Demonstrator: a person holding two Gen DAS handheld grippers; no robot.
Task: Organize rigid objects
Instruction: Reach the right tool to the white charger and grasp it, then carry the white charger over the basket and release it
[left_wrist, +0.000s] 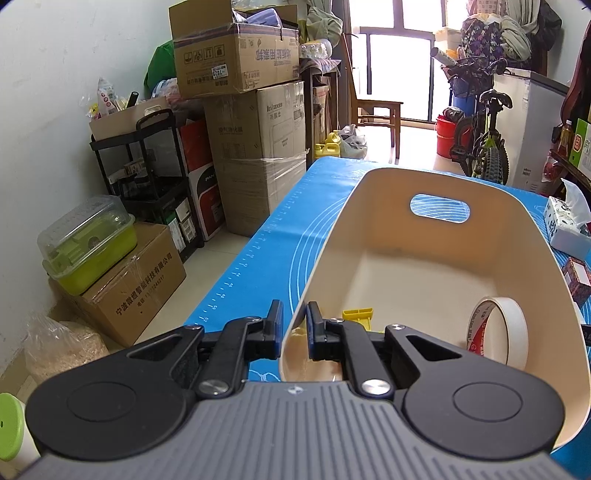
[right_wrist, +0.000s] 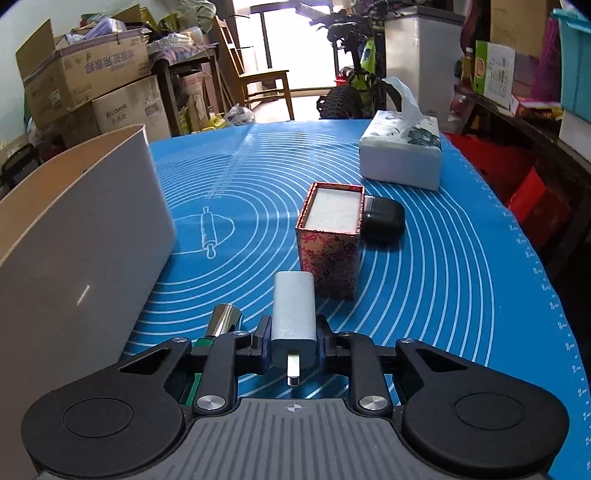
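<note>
Right wrist: right gripper (right_wrist: 294, 332) clamps charger (right_wrist: 294, 314) over blue mat (right_wrist: 461, 277) (boxes (right_wrist: 85, 74) behind); left gripper (left_wrist: 294, 325) pinches bin (left_wrist: 332, 229).

yellow piece (left_wrist: 357, 318): lower part hidden behind the left gripper's finger, kind unclear.
tape roll (left_wrist: 498, 334): near edge hidden by gripper body.
black case (right_wrist: 384, 218): left end hidden behind floral box (right_wrist: 330, 243).
shiny metal object (right_wrist: 223, 320): near end hidden, kind unclear.
</note>
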